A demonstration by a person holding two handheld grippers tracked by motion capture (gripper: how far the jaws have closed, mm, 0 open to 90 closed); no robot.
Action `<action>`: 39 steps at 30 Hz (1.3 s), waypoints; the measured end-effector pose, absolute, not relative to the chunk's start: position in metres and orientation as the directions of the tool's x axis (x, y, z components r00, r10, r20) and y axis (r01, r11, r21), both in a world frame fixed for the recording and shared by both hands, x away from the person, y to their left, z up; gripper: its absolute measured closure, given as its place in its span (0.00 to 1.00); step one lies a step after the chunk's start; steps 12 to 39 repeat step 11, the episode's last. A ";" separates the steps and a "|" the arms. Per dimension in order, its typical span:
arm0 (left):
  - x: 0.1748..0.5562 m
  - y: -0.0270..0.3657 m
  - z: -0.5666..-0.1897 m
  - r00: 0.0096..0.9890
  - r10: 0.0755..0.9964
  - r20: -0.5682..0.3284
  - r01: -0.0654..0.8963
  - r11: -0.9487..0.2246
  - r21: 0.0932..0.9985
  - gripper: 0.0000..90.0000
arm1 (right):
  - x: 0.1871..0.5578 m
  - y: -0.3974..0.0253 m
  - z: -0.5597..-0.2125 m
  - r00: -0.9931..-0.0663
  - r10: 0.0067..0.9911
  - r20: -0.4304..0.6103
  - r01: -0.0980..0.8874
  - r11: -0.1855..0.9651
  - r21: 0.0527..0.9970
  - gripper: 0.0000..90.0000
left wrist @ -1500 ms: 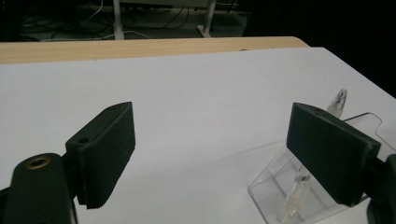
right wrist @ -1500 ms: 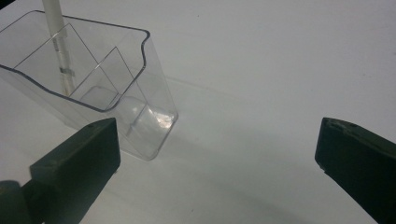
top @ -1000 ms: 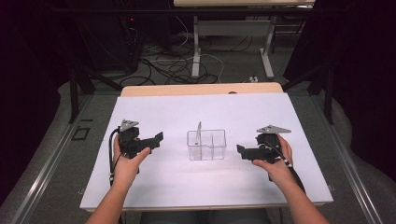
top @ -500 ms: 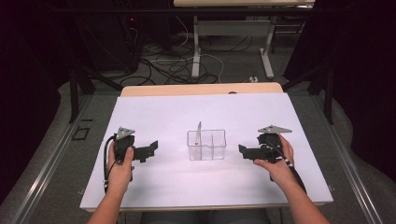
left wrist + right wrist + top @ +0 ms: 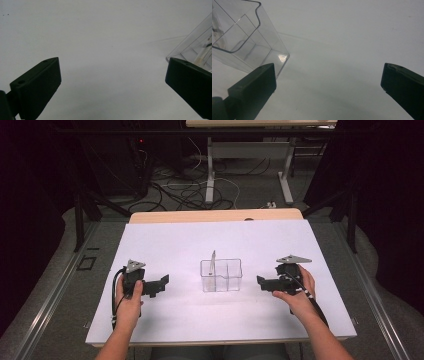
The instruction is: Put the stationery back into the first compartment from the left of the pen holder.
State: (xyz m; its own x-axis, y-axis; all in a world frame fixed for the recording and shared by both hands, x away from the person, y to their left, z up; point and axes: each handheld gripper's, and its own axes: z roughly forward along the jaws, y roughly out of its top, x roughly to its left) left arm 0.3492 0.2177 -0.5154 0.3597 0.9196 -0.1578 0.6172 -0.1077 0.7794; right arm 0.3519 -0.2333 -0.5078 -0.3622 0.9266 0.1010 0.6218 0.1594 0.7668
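I hold my left gripper [image 5: 161,284] and my right gripper [image 5: 261,283] low over the white sheet covering the table [image 5: 175,245], each pointing inward. Between them, apart from both, stands a small clear plastic box with dividers [image 5: 221,275], a thin upright piece [image 5: 213,260] rising from its left part.

Clear bin [image 5: 221,275] on table [image 5: 200,240], between both grippers

The high view looks down from above; both gripper views, low and close, share the clear container [image 5: 221,275].
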 end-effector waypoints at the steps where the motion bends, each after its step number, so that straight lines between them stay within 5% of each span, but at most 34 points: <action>1: 0.349 0.218 -0.516 0.359 0.920 -0.158 0.619 -0.108 0.778 0.00 | 0.352 -0.233 -0.508 -0.360 0.927 0.105 0.625 0.157 0.765 0.00; 39: 0.350 0.219 -0.518 0.352 0.922 -0.158 0.624 -0.106 0.774 0.00 | 0.354 -0.234 -0.511 -0.358 0.929 0.097 0.628 0.162 0.761 0.00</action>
